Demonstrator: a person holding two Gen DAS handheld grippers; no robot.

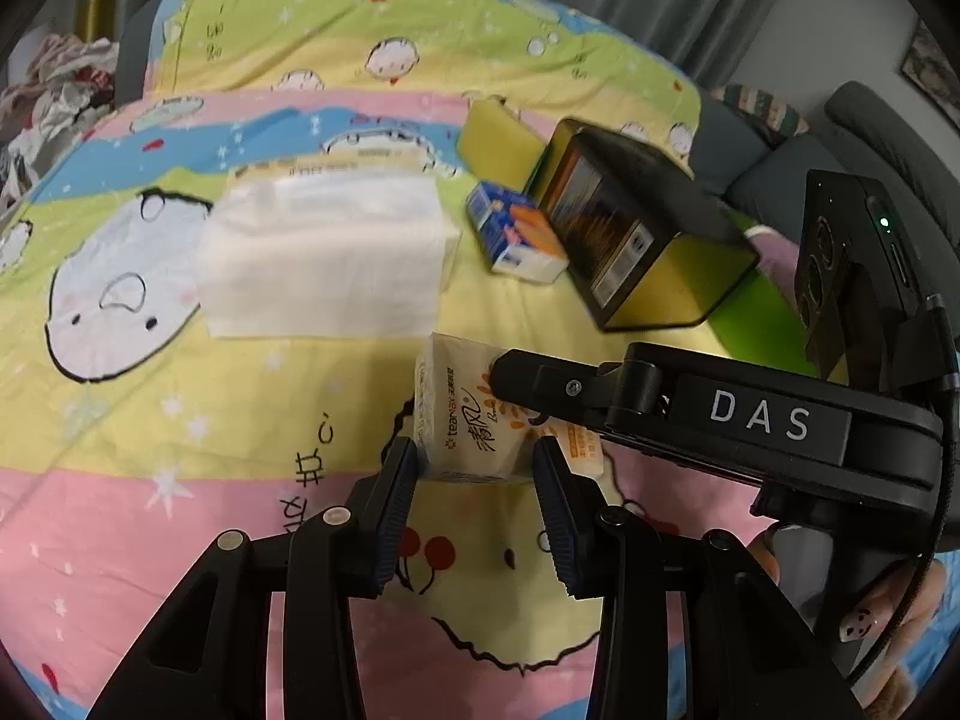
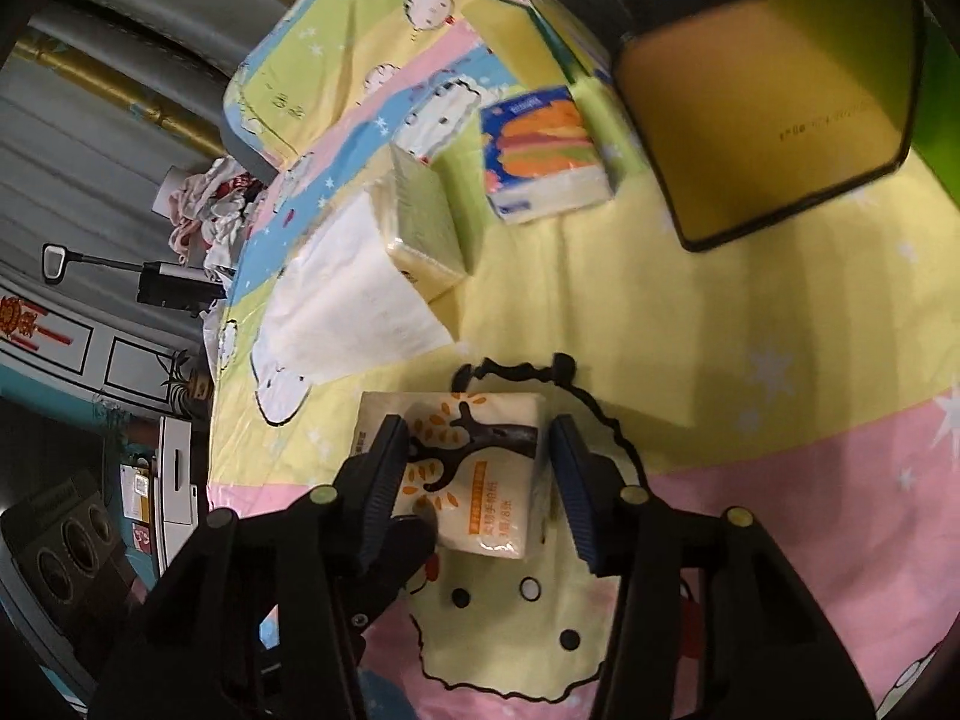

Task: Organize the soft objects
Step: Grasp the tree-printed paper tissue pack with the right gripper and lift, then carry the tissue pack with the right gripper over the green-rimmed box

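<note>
Small cream pack of pocket tissues with an orange and brown tree print (image 1: 480, 420), lying on a cartoon bedspread of pink, yellow, green and blue cloth (image 1: 180, 420). Squeezed at its near end between the blue ribbed pads of the left gripper (image 1: 474, 468), jaws narrow. Sitting between the right gripper (image 2: 480, 462) pads too, one pad on its edge, the other just beside it; tight grip or not, hard to tell. Farther back, a big white tissue bundle (image 1: 324, 258), a blue and orange tissue pack (image 1: 516, 234), a yellow sponge block (image 1: 498, 138) and a black open box with yellow inside (image 1: 648, 228), tipped on its side.

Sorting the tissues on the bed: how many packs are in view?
3: tree-print pack between both grippers, blue pack beside the dark box, big white pack left. More may be hidden.
</note>
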